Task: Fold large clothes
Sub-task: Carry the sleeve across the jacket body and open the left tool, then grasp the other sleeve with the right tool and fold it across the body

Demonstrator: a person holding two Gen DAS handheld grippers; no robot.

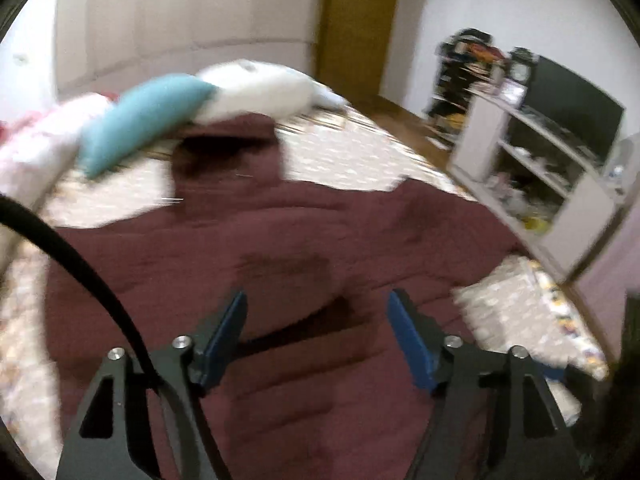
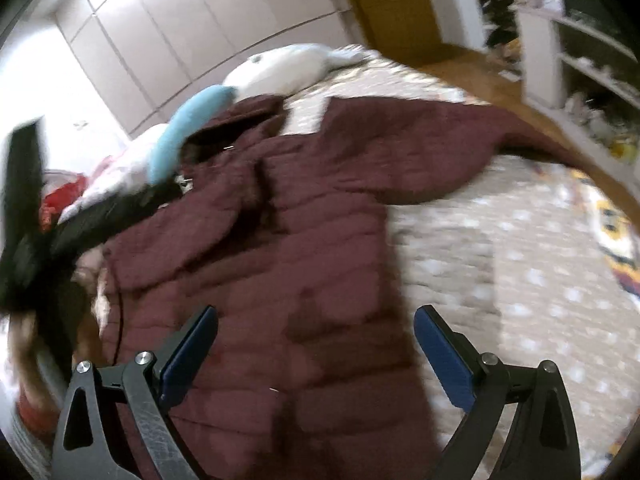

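Observation:
A large maroon quilted jacket [image 2: 288,248] lies spread on the bed, hood toward the pillows, one sleeve stretched out to the right [image 2: 460,140]. The left wrist view shows the same jacket [image 1: 280,240] filling the middle of the bed. My left gripper [image 1: 316,304] hangs over the jacket's body, jaws wide apart, nothing between the blue pads. My right gripper [image 2: 316,320] is also open above the jacket's lower part, with nothing between its pads. A blurred black shape [image 2: 36,216], probably the other gripper, crosses the left side of the right wrist view.
The bed has a beige dotted cover [image 2: 520,264]. A light blue pillow [image 1: 140,120] and a white pillow [image 1: 264,88] lie at its head. A white shelf unit [image 1: 532,176] with a dark screen stands to the right, and a wooden door [image 1: 356,20] is behind.

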